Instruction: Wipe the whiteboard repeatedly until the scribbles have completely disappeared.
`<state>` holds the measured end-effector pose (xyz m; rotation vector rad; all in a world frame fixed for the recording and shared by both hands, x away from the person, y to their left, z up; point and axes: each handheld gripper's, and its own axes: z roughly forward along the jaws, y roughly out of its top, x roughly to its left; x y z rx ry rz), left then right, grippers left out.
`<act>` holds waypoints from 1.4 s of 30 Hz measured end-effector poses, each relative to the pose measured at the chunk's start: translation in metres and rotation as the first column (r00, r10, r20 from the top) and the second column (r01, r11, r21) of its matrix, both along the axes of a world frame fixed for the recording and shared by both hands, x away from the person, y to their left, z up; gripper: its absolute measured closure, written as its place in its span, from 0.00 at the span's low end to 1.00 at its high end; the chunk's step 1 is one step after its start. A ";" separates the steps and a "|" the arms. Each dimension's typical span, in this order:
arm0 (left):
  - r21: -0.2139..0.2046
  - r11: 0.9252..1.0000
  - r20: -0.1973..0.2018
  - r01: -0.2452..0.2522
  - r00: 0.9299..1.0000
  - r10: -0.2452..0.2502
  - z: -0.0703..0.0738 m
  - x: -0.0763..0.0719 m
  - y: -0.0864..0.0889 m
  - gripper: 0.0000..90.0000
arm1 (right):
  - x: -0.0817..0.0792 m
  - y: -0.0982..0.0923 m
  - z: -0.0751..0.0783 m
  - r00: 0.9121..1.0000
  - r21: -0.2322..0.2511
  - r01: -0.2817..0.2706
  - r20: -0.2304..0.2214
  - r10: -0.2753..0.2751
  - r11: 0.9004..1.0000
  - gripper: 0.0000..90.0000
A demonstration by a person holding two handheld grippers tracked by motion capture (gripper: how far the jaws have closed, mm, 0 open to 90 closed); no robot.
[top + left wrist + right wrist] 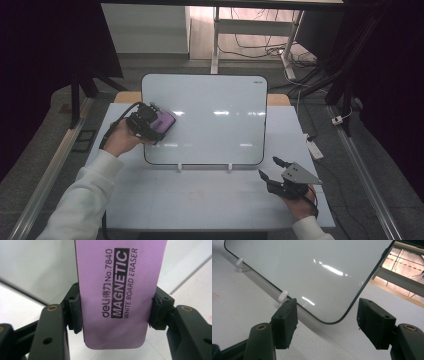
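The purple eraser (120, 295) is clamped by the left gripper (148, 122) at the whiteboard (210, 110)'s left edge. The right gripper (277, 170) is held wide, empty, near the board's near-right corner.

Lighting's pretty even and bright over the table (210, 200), with overhead lamps leaving streaky glare on the whiteboard (205, 120), the room's sides drop to near black, and the close-up eraser (120, 290) print is sharp while the backdrop goes soft.
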<state>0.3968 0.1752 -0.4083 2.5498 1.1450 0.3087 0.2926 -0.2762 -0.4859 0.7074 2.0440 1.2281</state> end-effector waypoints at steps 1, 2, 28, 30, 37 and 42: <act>0.016 1.000 -0.011 0.019 1.000 -0.018 -0.004 -0.003 -0.004 0.45 | 0.000 0.000 0.000 1.000 0.000 0.000 0.001 0.000 1.000 0.36; 0.026 0.999 -0.024 0.034 0.999 -0.033 -0.008 -0.005 -0.008 0.45 | 0.000 -0.001 0.001 1.000 0.002 0.001 0.002 -0.001 1.000 0.36; -0.019 1.000 -0.010 0.022 1.000 -0.023 -0.034 -0.039 0.017 0.45 | -0.003 0.007 0.003 1.000 0.005 -0.011 0.007 0.011 1.000 0.36; -0.081 0.995 0.045 0.052 0.998 -0.048 -0.026 -0.048 0.011 0.45 | -0.004 0.014 0.005 1.000 0.013 -0.030 -0.001 0.030 0.999 0.36; -0.173 0.970 0.203 0.172 0.970 -0.136 -0.029 -0.080 -0.033 0.45 | -0.013 0.042 0.009 0.996 0.080 -0.080 -0.043 0.084 0.994 0.36; -0.216 0.951 0.258 0.220 0.953 -0.162 -0.036 -0.092 -0.056 0.45 | -0.015 0.047 0.010 0.991 0.151 -0.092 -0.087 0.106 0.984 0.36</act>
